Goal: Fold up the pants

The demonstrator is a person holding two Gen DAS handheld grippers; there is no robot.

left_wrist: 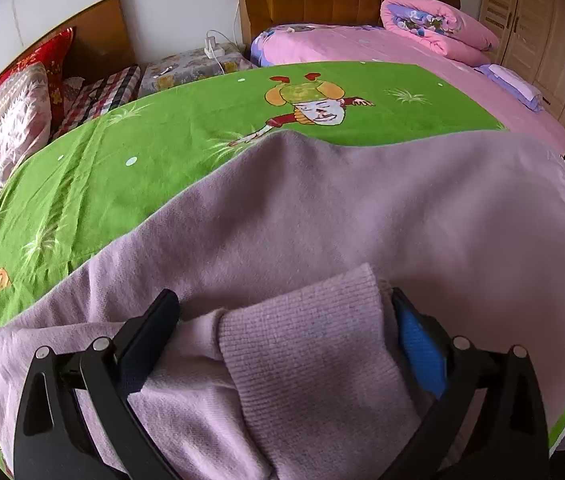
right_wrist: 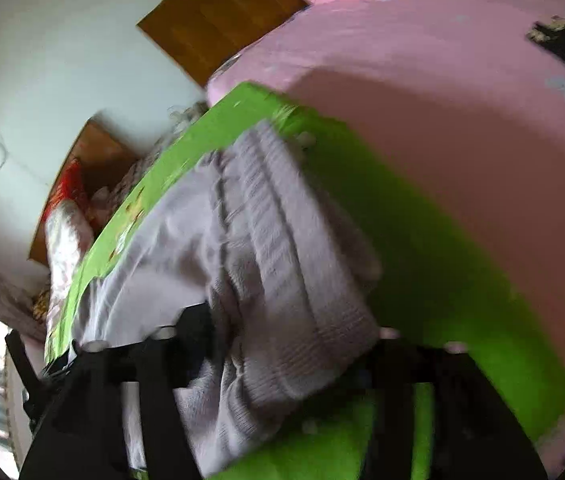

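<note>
Lilac pants (left_wrist: 322, 208) lie spread across a green cartoon sheet (left_wrist: 162, 140) on the bed. A ribbed cuff (left_wrist: 306, 340) is folded back onto the pants and lies between the fingers of my left gripper (left_wrist: 282, 304), whose jaws stand wide and open. In the blurred right wrist view, the ribbed waistband (right_wrist: 282, 240) of the pants (right_wrist: 170, 248) runs between the fingers of my right gripper (right_wrist: 282, 340). Its jaws stand apart and open, low over the green sheet (right_wrist: 462, 280).
A pink bed cover (left_wrist: 362, 44) lies beyond the green sheet, with a rolled pink quilt (left_wrist: 434, 24) at the brown headboard. A wooden wardrobe (left_wrist: 542, 40) stands at the right. Pillows (left_wrist: 22, 120) and a second bed are at the left.
</note>
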